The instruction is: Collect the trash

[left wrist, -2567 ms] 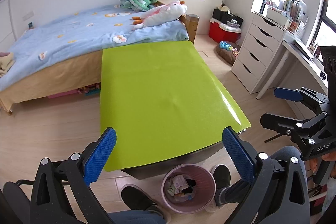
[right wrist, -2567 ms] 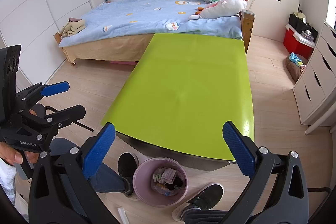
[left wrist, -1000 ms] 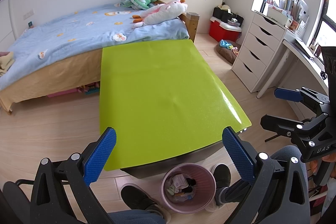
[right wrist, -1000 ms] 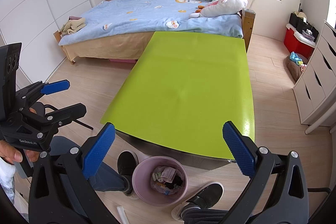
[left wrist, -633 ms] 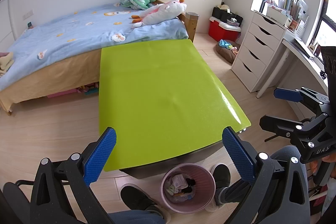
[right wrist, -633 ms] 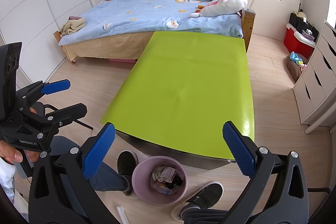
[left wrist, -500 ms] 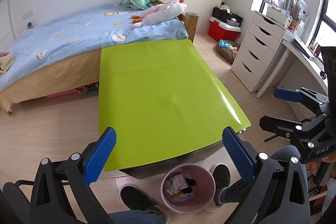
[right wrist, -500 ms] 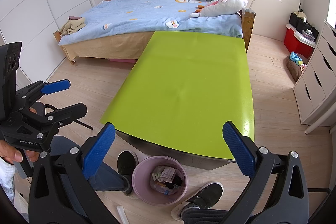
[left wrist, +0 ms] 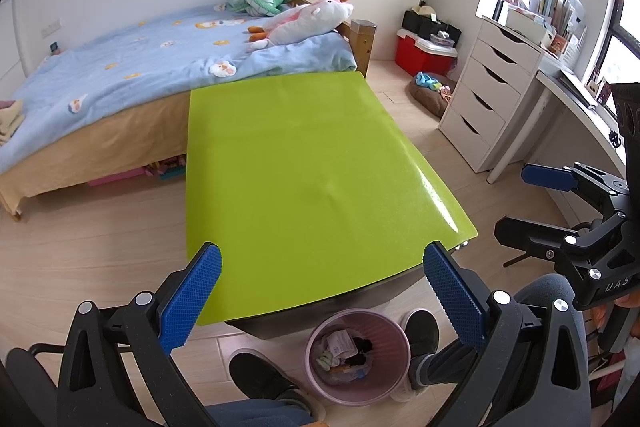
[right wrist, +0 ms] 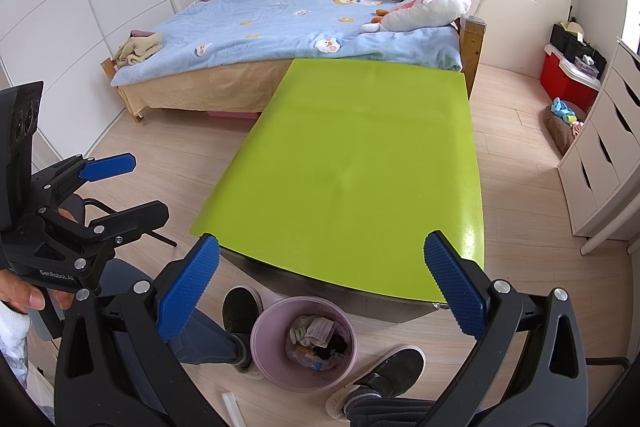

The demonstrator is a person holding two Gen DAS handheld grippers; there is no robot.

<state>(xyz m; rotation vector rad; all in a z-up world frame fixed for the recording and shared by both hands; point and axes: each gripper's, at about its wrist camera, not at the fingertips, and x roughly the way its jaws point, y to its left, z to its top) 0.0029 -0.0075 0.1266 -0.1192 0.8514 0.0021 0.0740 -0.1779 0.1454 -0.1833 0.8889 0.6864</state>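
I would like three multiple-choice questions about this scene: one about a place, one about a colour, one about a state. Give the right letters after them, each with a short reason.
1. Where is the pink bin?
A. on the bed
B. on the floor between the person's shoes
C. on the table

2. What colour is the table top?
A. lime green
B. red
C. white

3. How are the left gripper and right gripper?
A. both open, holding nothing
B. both shut on trash
C. one holds a cup

Answers: 1 B, a shoe flanks each side; 2 A, its sheet is bright green; 3 A, wide gaps show between the blue pads.
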